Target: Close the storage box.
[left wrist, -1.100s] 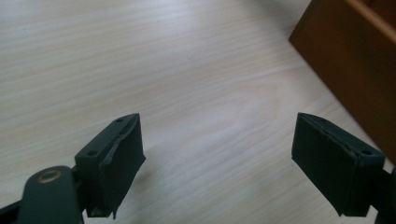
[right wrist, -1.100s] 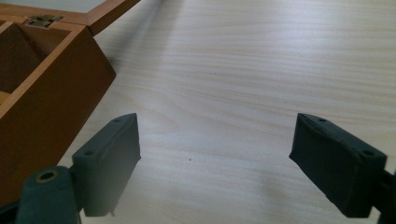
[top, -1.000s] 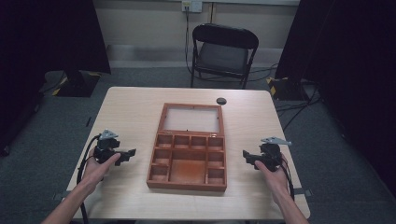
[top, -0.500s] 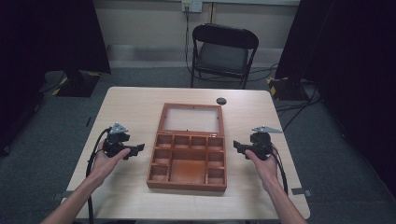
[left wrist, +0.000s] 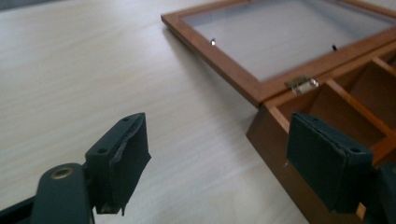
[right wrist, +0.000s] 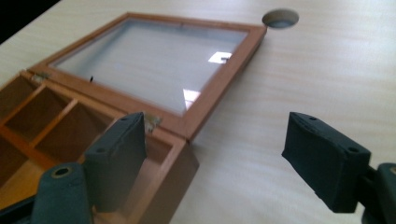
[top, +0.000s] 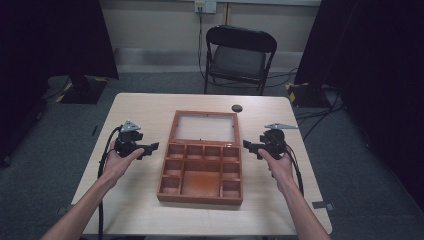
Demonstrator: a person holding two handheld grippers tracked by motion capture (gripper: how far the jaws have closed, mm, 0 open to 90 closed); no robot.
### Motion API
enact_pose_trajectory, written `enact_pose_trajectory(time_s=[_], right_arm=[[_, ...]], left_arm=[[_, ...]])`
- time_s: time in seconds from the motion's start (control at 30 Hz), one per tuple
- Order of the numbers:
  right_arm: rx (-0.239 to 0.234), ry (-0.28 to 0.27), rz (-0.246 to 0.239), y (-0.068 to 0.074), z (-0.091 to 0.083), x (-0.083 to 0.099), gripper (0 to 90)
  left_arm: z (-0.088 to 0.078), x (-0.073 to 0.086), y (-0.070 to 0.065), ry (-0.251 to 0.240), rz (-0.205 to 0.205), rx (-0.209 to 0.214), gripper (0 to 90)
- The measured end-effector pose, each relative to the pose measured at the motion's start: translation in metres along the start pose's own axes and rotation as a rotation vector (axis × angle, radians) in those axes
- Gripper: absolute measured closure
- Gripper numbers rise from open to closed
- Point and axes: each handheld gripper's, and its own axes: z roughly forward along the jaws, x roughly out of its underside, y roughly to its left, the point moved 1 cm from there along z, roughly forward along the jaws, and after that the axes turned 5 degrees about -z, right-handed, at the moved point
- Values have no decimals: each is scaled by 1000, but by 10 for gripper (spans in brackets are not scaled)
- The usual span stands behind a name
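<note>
Closing in from both sides — your left gripper [top: 151, 147] and right gripper [top: 248, 145] now sit nearer the box [top: 201, 167] than a second ago, jaws just narrowed a bit yet gaping with nothing between. The box rests mid-table, lid [top: 204, 128] flat open behind it, so you're probably lining up on the lid.

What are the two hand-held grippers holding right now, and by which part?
Nothing. The left hand-held gripper and right hand-held gripper both stand open and empty, one on each side of the wooden box.
</note>
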Motion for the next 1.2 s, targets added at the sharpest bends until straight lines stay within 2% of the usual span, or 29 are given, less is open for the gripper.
enact_pose_trajectory(time_s=[0.07,0.2,0.27,0.3,0.33,0.37,0.43,0.47,0.53,0.6,0.63,0.77,0.83,0.87,0.9,0.97,1.13,1.2], right_arm=[[3,-9,-5,0,3,-8,206],[1,-20,-13,3,14,-24,207],[0,-6,-29,5,21,-34,200],[6,-4,-36,6,24,-39,201],[6,-8,-38,7,27,-43,202],[-1,-6,-40,7,31,-47,195],[-4,-10,-45,9,40,-50,200],[-6,-10,-44,9,46,-49,200],[-11,24,-40,9,58,-43,182],[-17,65,-38,9,69,-35,170],[-18,73,-35,8,73,-32,170],[-16,94,-22,6,80,-24,166],[-16,103,3,2,84,-20,165],[-20,104,6,1,84,-19,170],[-24,113,10,1,85,-18,180],[-37,124,17,1,87,-17,176],[-44,138,16,6,93,-14,163],[-57,135,41,7,96,-13,155]], left_arm=[[2,-5,0,8,-3,10,207],[9,-20,-1,18,19,-1,207],[10,-25,0,12,14,3,207],[14,-33,0,-8,-6,7,207],[14,-33,0,-8,-6,7,207],[19,-41,-1,-14,-6,9,207],[25,-45,-1,-21,-28,24,207],[28,-45,-1,-17,-29,41,205],[35,-45,-2,-20,-79,108,203],[41,-42,-5,-4,-46,84,203],[44,-41,-5,6,-42,79,203],[53,-36,-5,24,-60,91,203],[60,-31,-3,29,-98,96,203],[62,-30,-2,36,-123,114,203],[65,-29,-1,43,-142,108,203],[69,-28,-1,51,-150,101,203],[78,-26,-6,82,-153,116,203],[81,-25,-8,91,-149,118,203]])
